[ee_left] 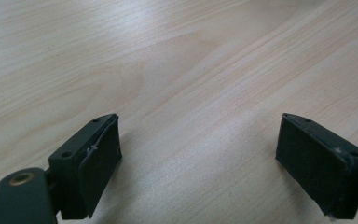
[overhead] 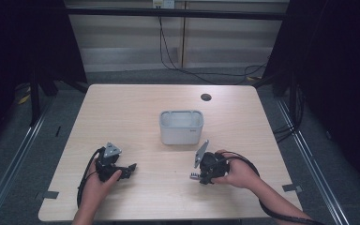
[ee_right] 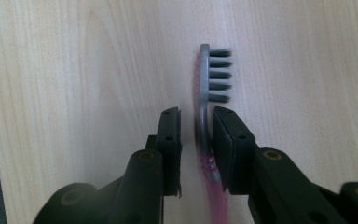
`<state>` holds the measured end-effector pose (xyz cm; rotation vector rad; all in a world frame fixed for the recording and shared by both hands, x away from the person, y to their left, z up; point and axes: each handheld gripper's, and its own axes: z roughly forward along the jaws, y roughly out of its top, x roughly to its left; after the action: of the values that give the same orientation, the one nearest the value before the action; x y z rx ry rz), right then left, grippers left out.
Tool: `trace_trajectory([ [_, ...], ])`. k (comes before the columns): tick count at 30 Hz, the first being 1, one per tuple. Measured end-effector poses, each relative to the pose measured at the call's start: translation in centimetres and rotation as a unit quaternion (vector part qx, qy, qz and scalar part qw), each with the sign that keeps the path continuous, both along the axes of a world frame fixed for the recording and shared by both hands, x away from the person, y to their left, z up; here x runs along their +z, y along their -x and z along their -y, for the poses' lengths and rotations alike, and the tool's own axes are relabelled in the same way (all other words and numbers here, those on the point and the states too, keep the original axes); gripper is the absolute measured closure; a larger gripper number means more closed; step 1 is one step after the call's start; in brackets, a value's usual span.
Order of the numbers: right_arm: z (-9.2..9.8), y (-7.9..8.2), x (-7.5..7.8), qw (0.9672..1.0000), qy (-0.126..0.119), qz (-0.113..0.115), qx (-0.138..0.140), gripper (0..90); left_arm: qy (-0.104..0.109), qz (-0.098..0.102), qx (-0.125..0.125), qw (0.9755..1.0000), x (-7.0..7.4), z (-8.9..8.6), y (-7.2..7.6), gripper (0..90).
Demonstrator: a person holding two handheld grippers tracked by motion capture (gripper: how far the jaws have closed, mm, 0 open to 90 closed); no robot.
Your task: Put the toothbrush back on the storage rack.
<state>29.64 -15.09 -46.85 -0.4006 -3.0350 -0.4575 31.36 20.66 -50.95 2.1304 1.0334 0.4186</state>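
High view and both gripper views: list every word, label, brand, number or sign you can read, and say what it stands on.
No text can be read in these pictures.
White tub: a faint dark mark on its front near the right corner, too small to read.
Toothbrush: no print visible on it.
Table: bare wood grain, no label.

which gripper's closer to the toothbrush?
Right. The right gripper has the toothbrush between its jaws; the left gripper sits apart, across the table, jaws open.
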Motion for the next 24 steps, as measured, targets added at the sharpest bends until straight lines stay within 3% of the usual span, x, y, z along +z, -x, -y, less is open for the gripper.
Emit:
trace_trajectory([
  [17,-0.34,-0.13,0.02,0.9999,0.009,-0.003,0.011,85.4,0.000,0.000,0.000,1.0000,0.00,0.00,0.00,13.3],
  [24,0.12,-0.11,0.12,0.9999,-0.001,-0.009,-0.010,86.0,0.000,0.000,0.000,1.0000,0.00,0.00,0.00,13.4],
])
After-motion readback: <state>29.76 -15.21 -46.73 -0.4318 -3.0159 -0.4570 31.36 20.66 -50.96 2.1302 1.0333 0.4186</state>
